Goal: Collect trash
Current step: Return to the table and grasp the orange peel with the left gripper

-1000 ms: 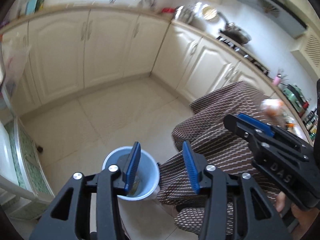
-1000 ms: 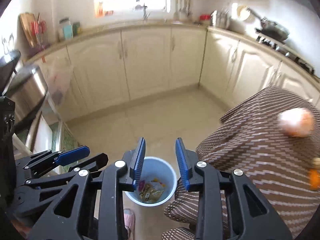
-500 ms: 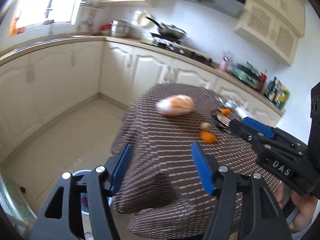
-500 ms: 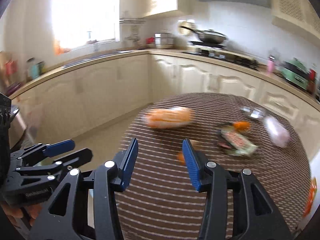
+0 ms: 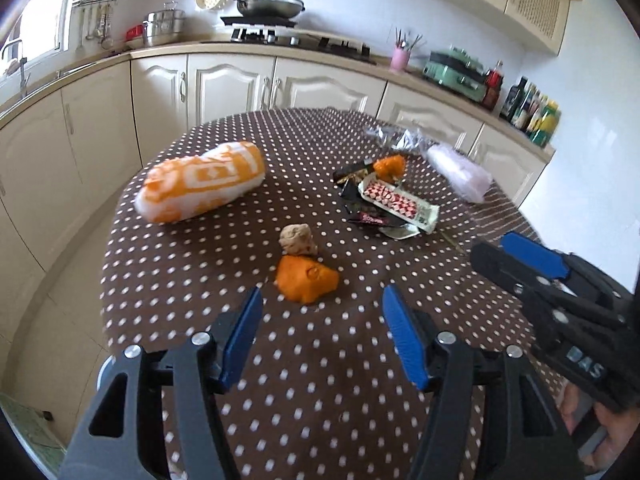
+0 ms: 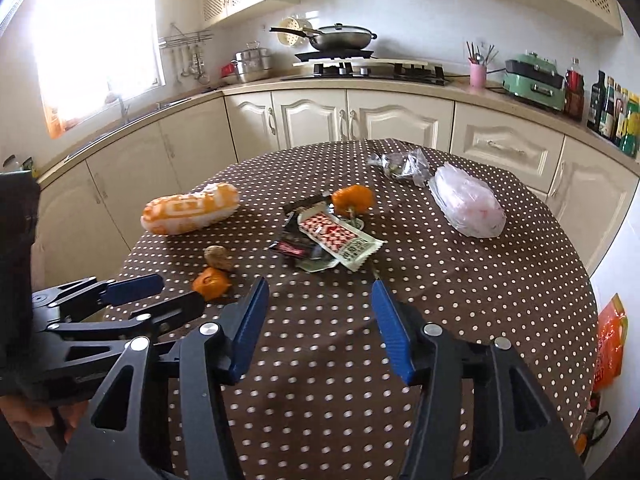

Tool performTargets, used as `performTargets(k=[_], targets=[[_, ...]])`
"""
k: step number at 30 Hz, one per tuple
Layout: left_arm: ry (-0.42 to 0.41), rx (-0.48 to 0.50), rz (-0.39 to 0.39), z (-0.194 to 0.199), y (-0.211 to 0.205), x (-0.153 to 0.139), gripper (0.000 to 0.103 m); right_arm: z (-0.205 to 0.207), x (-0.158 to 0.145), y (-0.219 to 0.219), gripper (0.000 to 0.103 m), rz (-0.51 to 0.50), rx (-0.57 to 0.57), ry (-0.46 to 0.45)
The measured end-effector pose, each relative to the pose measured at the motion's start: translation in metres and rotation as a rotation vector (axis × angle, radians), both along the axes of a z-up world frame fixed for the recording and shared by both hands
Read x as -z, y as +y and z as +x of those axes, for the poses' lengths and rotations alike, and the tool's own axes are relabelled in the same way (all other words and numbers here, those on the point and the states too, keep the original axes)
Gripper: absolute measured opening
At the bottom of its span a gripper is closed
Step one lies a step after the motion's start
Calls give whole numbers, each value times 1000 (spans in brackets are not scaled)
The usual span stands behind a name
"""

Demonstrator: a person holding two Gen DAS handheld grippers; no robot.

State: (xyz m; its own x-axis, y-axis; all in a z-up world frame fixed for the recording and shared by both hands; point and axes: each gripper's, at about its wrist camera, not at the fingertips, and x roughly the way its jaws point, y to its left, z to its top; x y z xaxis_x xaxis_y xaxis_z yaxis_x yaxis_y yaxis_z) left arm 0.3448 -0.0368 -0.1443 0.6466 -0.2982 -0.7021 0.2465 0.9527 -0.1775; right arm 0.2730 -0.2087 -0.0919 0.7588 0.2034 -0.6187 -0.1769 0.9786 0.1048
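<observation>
Trash lies on a round table with a brown dotted cloth (image 5: 320, 380) (image 6: 460, 300). An orange peel (image 5: 306, 278) (image 6: 211, 283) and a beige lump (image 5: 298, 239) (image 6: 217, 257) lie just ahead of my open, empty left gripper (image 5: 322, 312). A pile of snack wrappers (image 5: 394, 204) (image 6: 336, 238) and a second orange peel (image 5: 388, 166) (image 6: 352, 199) lie ahead of my open, empty right gripper (image 6: 320, 304). A crumpled clear wrapper (image 6: 402, 164) lies at the far side.
An orange-and-white bag (image 5: 200, 182) (image 6: 190, 208) lies on the table's left. A pinkish plastic bag (image 6: 466, 205) (image 5: 460, 172) lies on the right. Kitchen cabinets (image 6: 360, 120) and a stove (image 6: 360, 68) stand behind. An orange bag (image 6: 610, 336) hangs low at the right.
Both grippers have swung up from the blue bin on the floor to face the tabletop. Both sets of fingers have opened wider.
</observation>
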Motion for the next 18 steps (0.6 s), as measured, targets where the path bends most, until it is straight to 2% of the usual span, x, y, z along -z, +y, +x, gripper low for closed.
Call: performTargets(k=[5,8,10,12,15,18], targets=[[51,-7,62,27,-13,14,61,9,3,-6,53,27,-2,19],[44,-13,106,33,-15,17,42,14,4,-7,53,34,-9,23],[40,0,115,32,-14,17,39,16,4,-5,53,38,-16,27],[33,8,100,30,-10,17,39,19,4,-2,53,43,-24,30],[30,16,27,20,3,13,39,24,3,7,53,44,-42,36],[-3,4,-7,4,19,4,39,30,4,19,53,45,-79,54]])
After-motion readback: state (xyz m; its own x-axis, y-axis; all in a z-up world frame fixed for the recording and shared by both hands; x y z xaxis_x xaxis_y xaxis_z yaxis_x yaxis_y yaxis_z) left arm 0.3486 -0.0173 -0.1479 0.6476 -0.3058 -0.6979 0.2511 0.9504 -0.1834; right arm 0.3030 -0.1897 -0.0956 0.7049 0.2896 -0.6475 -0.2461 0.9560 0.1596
